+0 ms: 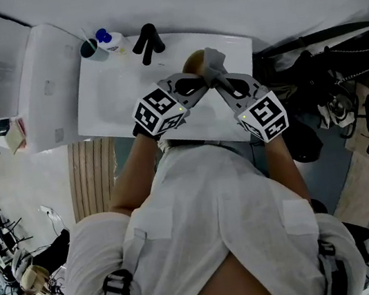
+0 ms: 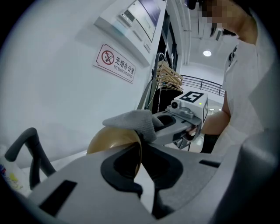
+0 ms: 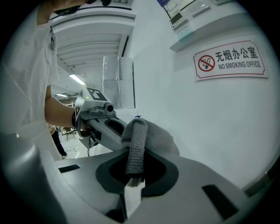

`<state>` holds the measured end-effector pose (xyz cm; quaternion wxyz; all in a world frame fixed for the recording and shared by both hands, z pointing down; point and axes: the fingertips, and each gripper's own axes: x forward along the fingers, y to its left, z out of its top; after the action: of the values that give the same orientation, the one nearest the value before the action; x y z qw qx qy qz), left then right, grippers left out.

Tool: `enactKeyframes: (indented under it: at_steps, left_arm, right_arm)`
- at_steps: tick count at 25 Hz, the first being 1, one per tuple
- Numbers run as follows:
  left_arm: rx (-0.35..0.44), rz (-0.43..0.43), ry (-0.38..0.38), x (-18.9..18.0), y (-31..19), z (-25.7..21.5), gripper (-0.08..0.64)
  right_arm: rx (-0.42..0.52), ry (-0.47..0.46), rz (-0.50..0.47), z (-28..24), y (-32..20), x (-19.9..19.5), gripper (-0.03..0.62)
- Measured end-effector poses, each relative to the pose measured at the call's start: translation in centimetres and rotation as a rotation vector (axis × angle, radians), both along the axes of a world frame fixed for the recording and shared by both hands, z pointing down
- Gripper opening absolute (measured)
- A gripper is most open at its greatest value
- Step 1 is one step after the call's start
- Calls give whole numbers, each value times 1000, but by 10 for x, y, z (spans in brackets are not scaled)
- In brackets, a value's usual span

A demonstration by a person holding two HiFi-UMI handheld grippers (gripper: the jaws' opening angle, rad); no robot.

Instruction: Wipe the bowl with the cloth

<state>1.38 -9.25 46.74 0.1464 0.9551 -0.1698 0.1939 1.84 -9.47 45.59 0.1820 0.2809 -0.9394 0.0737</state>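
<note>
You stand over a white rectangular table (image 1: 112, 92), both grippers meeting above its far edge at about 12 o'clock from your chest. The wiping looks to be under way, not finished: the glossy golden-brown round bowl (image 2: 114, 140) is lifted clear of the table and the grey knitted cloth (image 3: 141, 139) lies against its upper rim. Nothing in the views shows how much of the surface has been covered, so most of the wiping is probably left. Your left gripper (image 2: 142, 148) is closed almost completely, its jaws pinching the thin wall of the bowl, which stands on edge between them and bulges away towards 10 o'clock. Your right gripper (image 3: 134, 158) is clamped narrow on a folded ridge of the cloth; the rest of the cloth bunches over the jaw tips towards 1 o'clock. In the left gripper view the cloth drapes over the bowl's rim at 1 o'clock, touching it, with the right gripper just behind. In the head view the bowl (image 1: 192, 61) and cloth (image 1: 215, 56) sit side by side just beyond the two crossed grippers. Well apart, at 10 o'clock on the table, stand a dark teal cup (image 1: 92, 49), a small white bottle with a blue cap (image 1: 111, 42) and a black forked stand (image 1: 148, 42).
</note>
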Motion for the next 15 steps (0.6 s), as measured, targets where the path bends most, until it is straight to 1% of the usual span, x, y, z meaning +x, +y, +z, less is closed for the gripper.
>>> enactKeyframes:
  at_steps: [4, 7, 10, 15]
  left_arm:
    - [-1, 14, 13, 2, 4, -3, 23]
    - [6, 47, 10, 2, 9, -5, 23]
    - [9, 96, 23, 3, 18, -9, 23]
    - [-4, 202, 66, 6, 36, -17, 23]
  right_arm:
    - [9, -12, 30, -4, -6, 7, 38]
    - [7, -11, 58, -4, -11, 14, 39]
    - [7, -3, 81, -2, -16, 22, 38]
    - [18, 20, 100, 0, -20, 33, 40]
